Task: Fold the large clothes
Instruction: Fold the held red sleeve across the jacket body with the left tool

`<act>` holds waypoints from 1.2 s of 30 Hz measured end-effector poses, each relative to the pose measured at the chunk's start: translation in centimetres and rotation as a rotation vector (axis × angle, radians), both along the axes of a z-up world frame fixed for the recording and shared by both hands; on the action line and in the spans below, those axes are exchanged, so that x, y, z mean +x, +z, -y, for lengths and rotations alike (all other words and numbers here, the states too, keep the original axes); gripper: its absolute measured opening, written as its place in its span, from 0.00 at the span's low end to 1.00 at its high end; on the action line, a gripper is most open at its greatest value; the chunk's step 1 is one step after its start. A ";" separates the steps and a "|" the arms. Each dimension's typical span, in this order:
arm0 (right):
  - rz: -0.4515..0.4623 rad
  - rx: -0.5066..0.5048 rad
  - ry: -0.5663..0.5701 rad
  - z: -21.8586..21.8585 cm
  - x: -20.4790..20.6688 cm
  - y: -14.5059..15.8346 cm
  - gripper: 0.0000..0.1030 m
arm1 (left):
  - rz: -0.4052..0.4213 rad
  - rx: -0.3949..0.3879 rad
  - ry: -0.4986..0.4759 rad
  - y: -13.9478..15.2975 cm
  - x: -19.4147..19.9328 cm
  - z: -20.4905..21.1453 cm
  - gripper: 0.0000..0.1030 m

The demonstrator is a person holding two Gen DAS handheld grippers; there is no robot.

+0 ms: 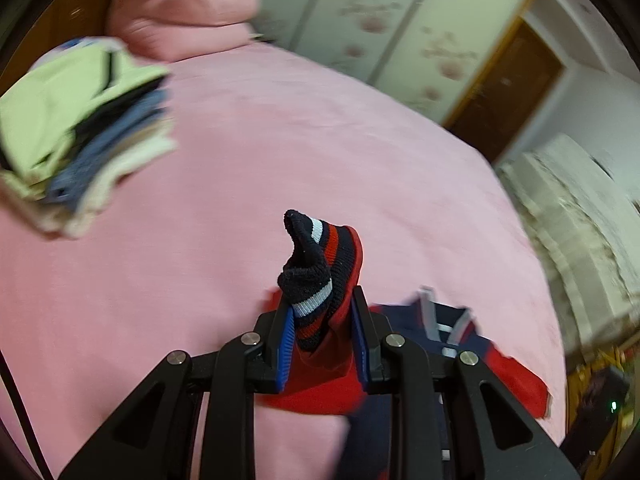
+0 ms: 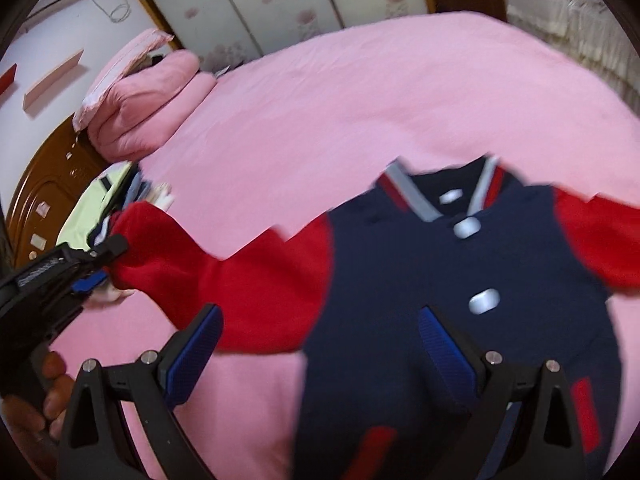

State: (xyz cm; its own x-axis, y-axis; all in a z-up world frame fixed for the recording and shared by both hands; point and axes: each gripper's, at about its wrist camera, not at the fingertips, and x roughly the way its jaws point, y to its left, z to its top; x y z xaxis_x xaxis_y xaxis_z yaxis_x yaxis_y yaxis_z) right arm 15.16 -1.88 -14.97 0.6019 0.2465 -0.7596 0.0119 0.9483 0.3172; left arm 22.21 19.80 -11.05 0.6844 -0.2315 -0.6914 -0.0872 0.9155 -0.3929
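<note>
A navy jacket (image 2: 480, 248) with red sleeves and white snaps lies face up on the pink bed (image 2: 360, 100). My left gripper (image 1: 320, 300) is shut on the striped knit cuff (image 1: 316, 264) of its left sleeve (image 2: 248, 272), which is lifted off the bed. In the right wrist view the left gripper (image 2: 96, 264) shows at the far left, with a person's hand (image 2: 52, 384) on its handle. My right gripper (image 2: 320, 312) stands open above the jacket's lower front, nothing between its fingers. Both views are blurred by motion.
A stack of folded clothes (image 1: 80, 136) sits on the bed's left side near the wooden headboard (image 2: 48, 176). A pink folded quilt (image 1: 180, 12) lies at the bed's head. A flowered wardrobe (image 1: 380, 20) stands beyond the bed.
</note>
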 end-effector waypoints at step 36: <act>-0.137 0.429 -0.105 12.2 2.1 -6.5 0.13 | -0.334 0.141 0.043 -7.6 -0.9 5.4 0.93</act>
State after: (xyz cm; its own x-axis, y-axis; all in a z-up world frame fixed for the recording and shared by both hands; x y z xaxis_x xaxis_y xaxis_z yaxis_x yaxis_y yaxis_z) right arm 17.26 -14.12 -21.49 0.5415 0.4988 -0.6767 0.1704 0.7231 0.6694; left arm 21.34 14.37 -18.62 0.4224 -0.0943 -0.9015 -0.2289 0.9512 -0.2067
